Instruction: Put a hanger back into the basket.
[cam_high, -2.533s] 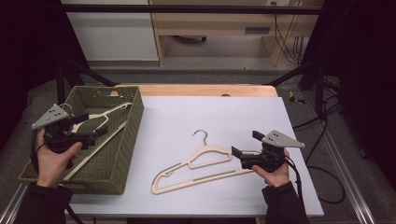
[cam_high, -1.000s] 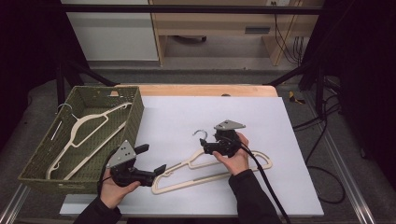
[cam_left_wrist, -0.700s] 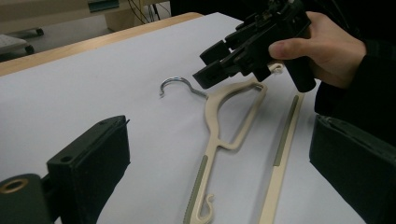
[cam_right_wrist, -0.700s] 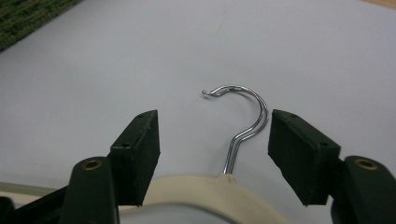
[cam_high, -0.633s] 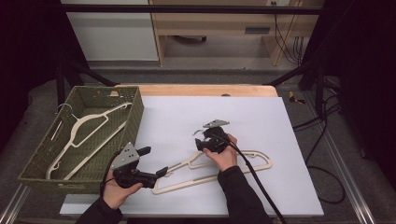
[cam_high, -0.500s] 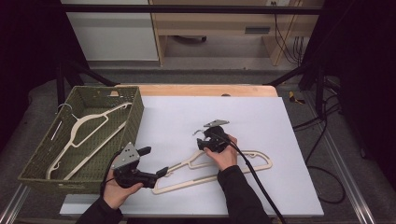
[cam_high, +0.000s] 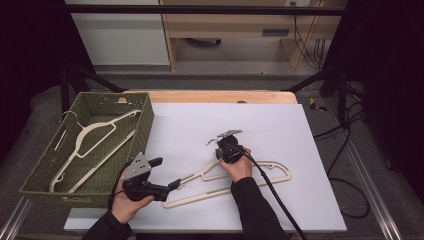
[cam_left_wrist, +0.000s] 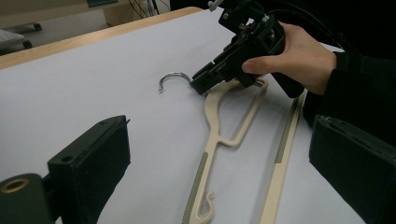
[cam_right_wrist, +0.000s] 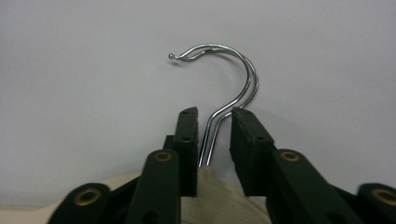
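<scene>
Cream plastic, the hanger (cam_high: 235, 180) lies flat on the white surface (cam_high: 310, 130), long axis left to right. The right gripper (cam_right_wrist: 214, 135) straddles its steel hook (cam_right_wrist: 229, 74), fingers just closing, not yet pinching. The left gripper (cam_left_wrist: 219, 163) gapes around the hanger's end.

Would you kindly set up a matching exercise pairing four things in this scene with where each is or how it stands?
Things:
1. right gripper
2. left gripper
3. hanger on the table
4. hanger in the basket

Places or states:
A. lies inside the green woven basket
B. fingers astride the metal hook, still a little apart
C. lies flat on the white table
D. fingers wide open at the hanger's shoulder end

Pairs: 1-B, 2-D, 3-C, 4-A
</scene>
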